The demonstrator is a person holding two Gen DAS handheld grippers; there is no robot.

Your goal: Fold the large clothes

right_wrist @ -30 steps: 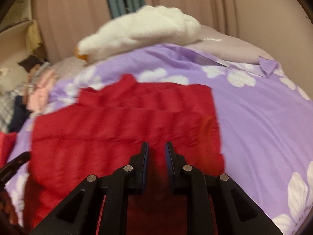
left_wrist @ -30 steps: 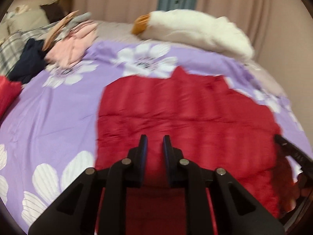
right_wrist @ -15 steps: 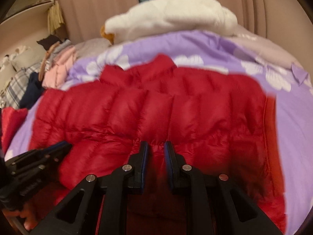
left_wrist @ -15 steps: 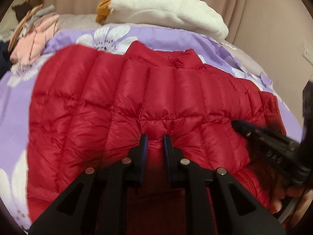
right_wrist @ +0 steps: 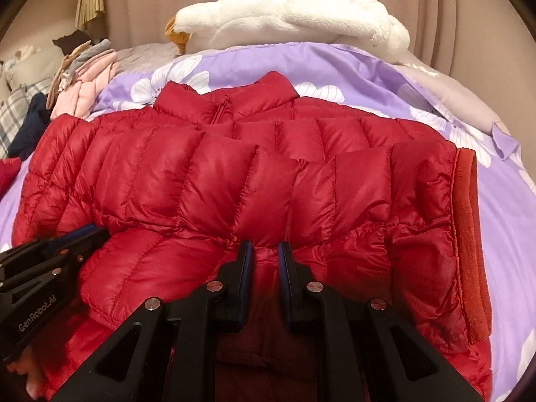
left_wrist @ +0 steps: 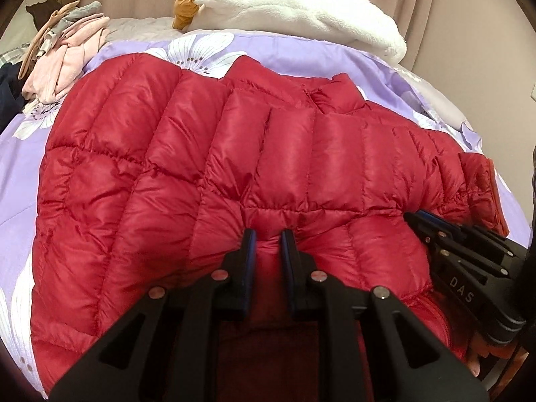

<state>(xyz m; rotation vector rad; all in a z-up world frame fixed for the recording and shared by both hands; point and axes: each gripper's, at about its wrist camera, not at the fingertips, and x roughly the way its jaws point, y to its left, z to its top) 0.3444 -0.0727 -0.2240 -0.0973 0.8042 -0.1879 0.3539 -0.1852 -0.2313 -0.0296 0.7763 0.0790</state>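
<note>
Red quilted fabric is pinched between the nearly closed jaws of the left gripper (left_wrist: 268, 238), and a second fold is clamped likewise by the right gripper (right_wrist: 263, 249), whose jaws have just been closing on it. Both pinches are taken at the near edge of the red puffer jacket (left_wrist: 187, 154), which is spread across the purple floral bedcover (left_wrist: 20, 154), collar at the far side. A white plush toy (right_wrist: 294, 16) is seen beyond, folded clothes (left_wrist: 67, 47) far left.

Red quilted jacket (right_wrist: 234, 181); lilac bedspread (right_wrist: 385, 73) with white flowers; white plush (right_wrist: 294, 13); pink clothes (left_wrist: 67, 57); black fingers (left_wrist: 249, 254).
</note>
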